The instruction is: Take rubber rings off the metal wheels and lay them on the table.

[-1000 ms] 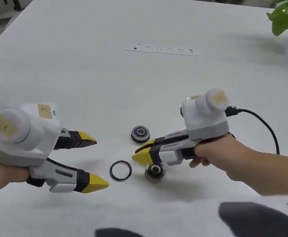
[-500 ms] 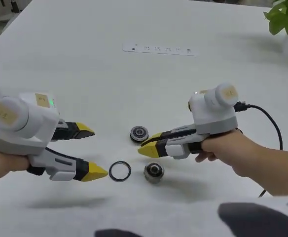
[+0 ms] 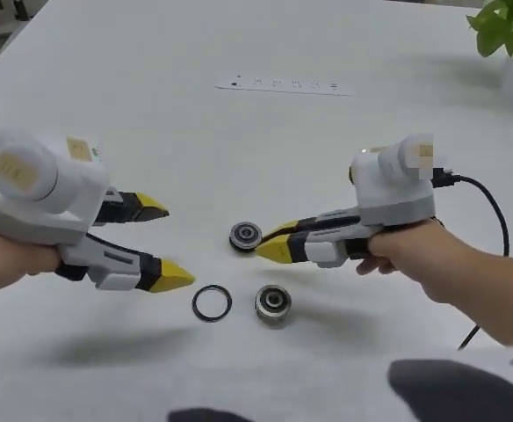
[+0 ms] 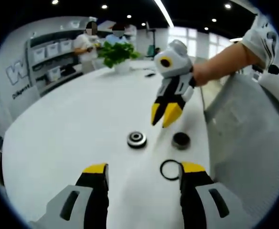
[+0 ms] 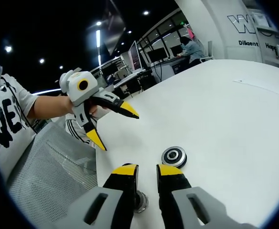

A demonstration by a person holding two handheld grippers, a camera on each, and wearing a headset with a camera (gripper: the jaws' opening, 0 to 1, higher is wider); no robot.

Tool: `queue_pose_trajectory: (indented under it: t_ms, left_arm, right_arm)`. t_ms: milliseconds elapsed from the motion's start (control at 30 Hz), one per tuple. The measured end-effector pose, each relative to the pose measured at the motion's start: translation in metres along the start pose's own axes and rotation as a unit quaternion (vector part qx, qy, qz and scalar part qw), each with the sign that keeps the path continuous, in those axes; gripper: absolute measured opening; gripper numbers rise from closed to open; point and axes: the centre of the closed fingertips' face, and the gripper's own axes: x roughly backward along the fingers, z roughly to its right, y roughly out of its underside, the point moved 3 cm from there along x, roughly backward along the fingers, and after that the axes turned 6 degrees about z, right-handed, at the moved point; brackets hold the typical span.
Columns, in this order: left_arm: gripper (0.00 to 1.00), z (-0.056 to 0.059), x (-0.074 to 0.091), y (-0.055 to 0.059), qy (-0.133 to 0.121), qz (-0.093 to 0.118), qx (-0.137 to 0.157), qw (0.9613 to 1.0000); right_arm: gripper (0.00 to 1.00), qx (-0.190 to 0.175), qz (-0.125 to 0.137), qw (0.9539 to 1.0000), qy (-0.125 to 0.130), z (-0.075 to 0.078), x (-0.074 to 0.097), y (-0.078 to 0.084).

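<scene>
**Both grippers lifted away from the loose ring**

Since a second ago I've raised my right gripper (image 3: 274, 243) off the near wheel (image 3: 273, 302). Its jaws stand at a narrow gap, holding nothing, tips just beside the far wheel (image 3: 246, 236), which has a dark outer band. My left gripper (image 3: 169, 244) has come up too, jaws spread wide and empty. One rubber ring (image 3: 194, 303) lies flat on the table (image 3: 151, 114), just left of the near wheel.
</scene>
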Motion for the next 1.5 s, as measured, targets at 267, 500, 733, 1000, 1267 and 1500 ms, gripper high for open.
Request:
queue_pose_trajectory:
  t_ms: [267, 500, 733, 1000, 1267, 1500]
  left_arm:
    - [0.60, -0.010, -0.004, -0.003, -0.005, -0.001, 0.004, 1.0000]
    - [0.60, -0.016, -0.013, -0.002, -0.008, -0.003, 0.006, 1.0000]
    - [0.59, -0.017, -0.022, -0.004, -0.002, -0.004, 0.003, 1.0000]
    - [0.58, -0.019, -0.034, -0.006, 0.007, -0.005, 0.000, 1.0000]
    - [0.55, -0.018, -0.044, -0.009, 0.013, -0.005, -0.003, 0.9999]
    - [0.52, -0.018, -0.052, -0.010, 0.019, -0.004, 0.000, 0.9998]
  right_arm:
    - [0.13, 0.004, 0.007, 0.9998, 0.018, 0.010, 0.004, -0.002]
    - [0.14, 0.021, -0.002, 0.9993, 0.031, 0.016, 0.005, 0.002]
    - [0.15, 0.031, -0.004, 0.9986, 0.043, 0.024, 0.005, 0.005]
    - [0.16, 0.041, -0.010, 0.9980, 0.046, 0.026, 0.002, 0.008]
    - [0.17, 0.052, -0.017, 0.9973, 0.048, 0.030, -0.002, 0.011]
    - [0.18, 0.059, -0.022, 0.9968, 0.051, 0.035, -0.005, 0.014]
